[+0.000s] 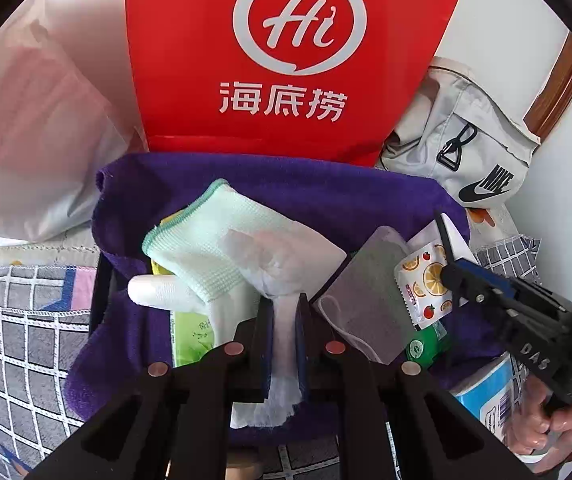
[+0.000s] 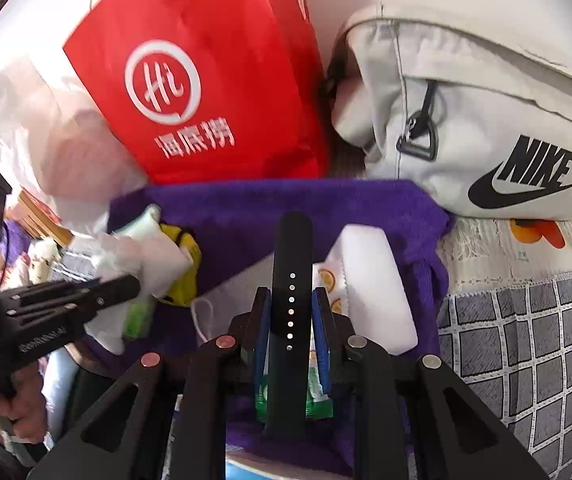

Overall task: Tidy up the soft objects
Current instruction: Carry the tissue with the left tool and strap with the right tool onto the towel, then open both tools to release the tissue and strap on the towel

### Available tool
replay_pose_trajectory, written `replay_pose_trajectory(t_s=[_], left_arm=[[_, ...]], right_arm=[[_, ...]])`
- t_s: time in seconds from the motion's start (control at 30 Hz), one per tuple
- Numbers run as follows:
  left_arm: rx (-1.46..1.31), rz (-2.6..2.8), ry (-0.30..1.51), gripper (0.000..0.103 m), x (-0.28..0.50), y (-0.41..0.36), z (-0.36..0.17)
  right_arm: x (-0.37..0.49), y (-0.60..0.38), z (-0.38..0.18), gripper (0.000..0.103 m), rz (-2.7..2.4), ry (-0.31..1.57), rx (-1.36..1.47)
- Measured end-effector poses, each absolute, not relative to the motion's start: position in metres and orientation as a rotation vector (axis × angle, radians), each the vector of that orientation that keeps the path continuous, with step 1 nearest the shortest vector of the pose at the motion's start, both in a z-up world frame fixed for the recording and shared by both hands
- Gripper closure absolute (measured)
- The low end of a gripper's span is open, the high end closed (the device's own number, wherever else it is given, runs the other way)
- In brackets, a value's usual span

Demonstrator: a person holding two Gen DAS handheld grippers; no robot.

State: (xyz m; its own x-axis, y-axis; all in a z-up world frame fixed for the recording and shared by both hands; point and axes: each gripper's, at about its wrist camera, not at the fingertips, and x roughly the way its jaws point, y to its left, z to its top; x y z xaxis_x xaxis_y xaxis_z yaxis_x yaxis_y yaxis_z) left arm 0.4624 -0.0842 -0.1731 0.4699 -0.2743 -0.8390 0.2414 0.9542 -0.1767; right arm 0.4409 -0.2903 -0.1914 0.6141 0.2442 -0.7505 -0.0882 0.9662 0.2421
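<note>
A purple towel lines a bin that holds a white-green knit glove, a grey face mask and a fruit-printed wipe packet. My left gripper is shut on a white tissue, which hangs crumpled over the glove. In the right wrist view, my right gripper is shut on a black watch strap with a row of holes, standing upright over the towel. A white block lies just right of the strap. The left gripper shows at the left.
A red paper bag stands behind the bin, a grey Nike bag to its right, a white plastic bag to its left. A grey checked cloth covers the surface. A yellow item and a green packet lie in the bin.
</note>
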Motion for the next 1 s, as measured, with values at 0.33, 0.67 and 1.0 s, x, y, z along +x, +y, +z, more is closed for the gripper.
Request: replay_pose_trajectory(t_s=[0.33, 0.67, 1.0], left_arm=[[-0.113, -0.371, 1.074, 0.069, 0.467, -0.086, -0.179], [-0.078, -0.364, 1.062, 0.055, 0.462, -0.092, -0.171], [0.037, -0.276, 0.997, 0.043, 0.417, -0.097, -0.133]], right_arm=[[0.443, -0.29, -0.193, 0.072, 0.202, 0.908, 0.198], [0.431, -0.286, -0.173, 0.049, 0.195, 0.835, 0.162], [0.401, -0.276, -0.142, 0.035, 0.165, 0.809, 0.132]])
